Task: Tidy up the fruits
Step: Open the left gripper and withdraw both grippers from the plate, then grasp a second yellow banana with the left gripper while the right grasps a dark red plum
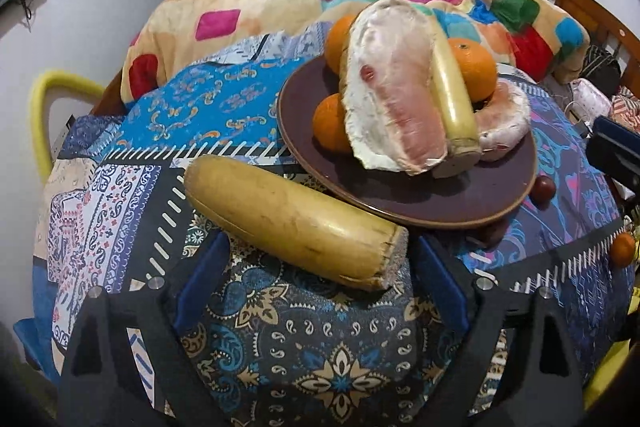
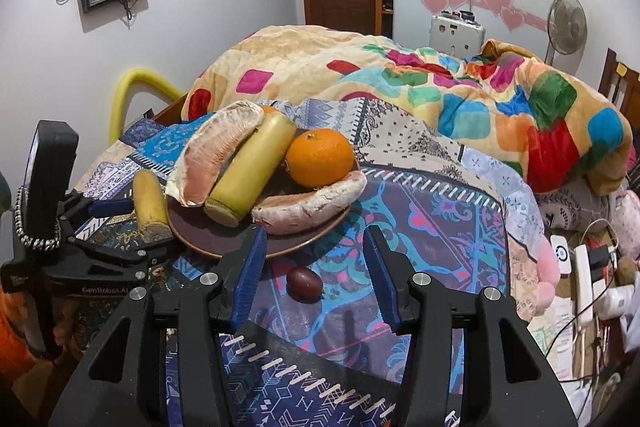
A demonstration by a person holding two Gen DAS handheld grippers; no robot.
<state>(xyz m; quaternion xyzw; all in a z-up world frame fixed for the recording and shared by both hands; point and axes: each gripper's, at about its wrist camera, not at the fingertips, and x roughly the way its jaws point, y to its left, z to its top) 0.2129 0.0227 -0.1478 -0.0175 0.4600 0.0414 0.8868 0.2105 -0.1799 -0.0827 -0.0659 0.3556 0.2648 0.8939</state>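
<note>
banana half (image 1: 294,223) between open left hand-held gripper (image 1: 320,251) fingers

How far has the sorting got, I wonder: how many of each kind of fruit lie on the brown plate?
Oranges: 3
Pomelo pieces: 2
Banana piece: 1
Total: 6

You've got a brown plate (image 1: 400,203) stacked with oranges (image 1: 472,69), two peeled pomelo wedges (image 1: 394,87) and a cut banana piece (image 1: 454,95). Second cut banana piece (image 1: 292,217) lies on the cloth, touching the plate rim. A small dark red fruit (image 2: 304,283) sits just beside the plate.
</note>
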